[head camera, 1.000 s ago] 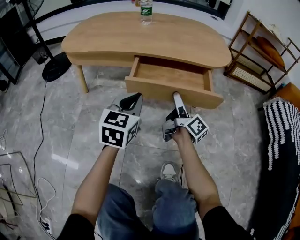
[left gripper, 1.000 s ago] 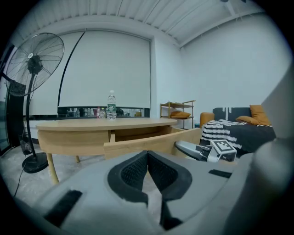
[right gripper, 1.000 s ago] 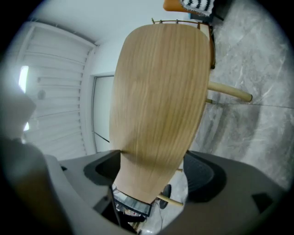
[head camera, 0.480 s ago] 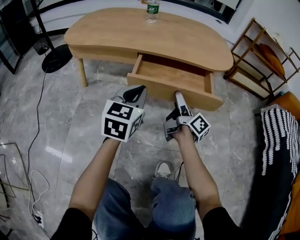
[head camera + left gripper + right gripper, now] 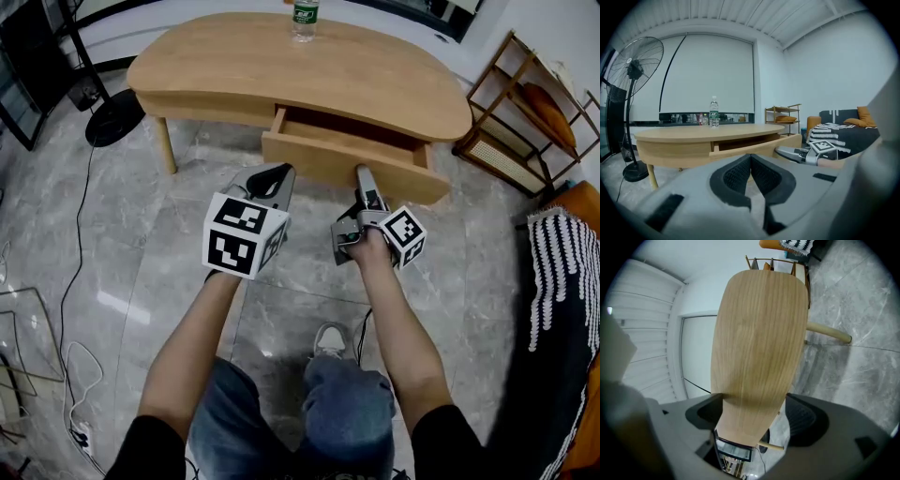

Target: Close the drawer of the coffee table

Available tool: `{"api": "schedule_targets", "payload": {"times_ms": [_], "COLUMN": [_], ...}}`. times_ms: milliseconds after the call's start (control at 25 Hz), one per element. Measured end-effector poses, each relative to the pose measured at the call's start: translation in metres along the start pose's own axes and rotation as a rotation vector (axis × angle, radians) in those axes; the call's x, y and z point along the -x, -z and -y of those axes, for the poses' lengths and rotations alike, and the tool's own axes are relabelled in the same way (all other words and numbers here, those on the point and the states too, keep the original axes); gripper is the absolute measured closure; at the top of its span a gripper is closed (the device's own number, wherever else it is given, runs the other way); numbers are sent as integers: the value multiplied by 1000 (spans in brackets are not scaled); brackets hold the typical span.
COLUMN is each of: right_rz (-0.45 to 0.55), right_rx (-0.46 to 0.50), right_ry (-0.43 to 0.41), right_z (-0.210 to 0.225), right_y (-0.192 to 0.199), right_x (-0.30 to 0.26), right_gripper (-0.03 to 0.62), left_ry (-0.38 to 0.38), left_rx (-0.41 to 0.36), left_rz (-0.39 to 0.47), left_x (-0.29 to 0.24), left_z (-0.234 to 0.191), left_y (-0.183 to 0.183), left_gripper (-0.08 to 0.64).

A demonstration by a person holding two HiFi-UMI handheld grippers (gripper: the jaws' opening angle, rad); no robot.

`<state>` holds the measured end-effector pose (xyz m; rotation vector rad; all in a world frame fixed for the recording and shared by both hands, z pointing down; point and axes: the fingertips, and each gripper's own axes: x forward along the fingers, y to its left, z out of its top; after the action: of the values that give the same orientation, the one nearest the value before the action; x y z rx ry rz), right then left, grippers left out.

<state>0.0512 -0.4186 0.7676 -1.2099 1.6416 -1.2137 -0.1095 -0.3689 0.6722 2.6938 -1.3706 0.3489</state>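
Note:
The wooden coffee table (image 5: 281, 66) has its drawer (image 5: 347, 157) pulled out a short way, with a narrow strip of the inside showing. My right gripper (image 5: 363, 176) is turned on its side and its tip presses against the drawer front (image 5: 759, 333). Its jaws stand apart, and the wood panel fills the space between them (image 5: 757, 416). My left gripper (image 5: 278, 173) hangs shut and empty over the floor, left of the right one and just short of the drawer. In the left gripper view the pads meet (image 5: 750, 161), with the drawer (image 5: 754, 146) and the right gripper (image 5: 785, 152) beyond.
A water bottle (image 5: 303, 19) stands at the table's far edge. A floor fan's base (image 5: 112, 127) sits at the left, with a cable (image 5: 80, 234) trailing across the marble floor. A wooden shelf (image 5: 525, 112) and a striped throw (image 5: 562, 281) lie to the right. The person's shoe (image 5: 333, 339) is below the grippers.
The drawer has slid inward, from well open to only slightly open. My right gripper has moved forward with the drawer front. The left gripper has barely moved.

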Motion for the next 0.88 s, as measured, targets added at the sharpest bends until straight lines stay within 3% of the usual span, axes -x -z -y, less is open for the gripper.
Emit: {"api": "schedule_targets", "payload": {"times_ms": [880], "right_rz": [5], "right_rx": [12], "right_ry": [-10], "right_z": [9], "right_y": [-30], "right_x": [-66], "right_gripper": [178], "left_ry": [4], "left_rx": [12], "left_rz": [-4], "left_x": [-61], "left_z": [-12], "left_y": [-2], "left_gripper": [555]}}
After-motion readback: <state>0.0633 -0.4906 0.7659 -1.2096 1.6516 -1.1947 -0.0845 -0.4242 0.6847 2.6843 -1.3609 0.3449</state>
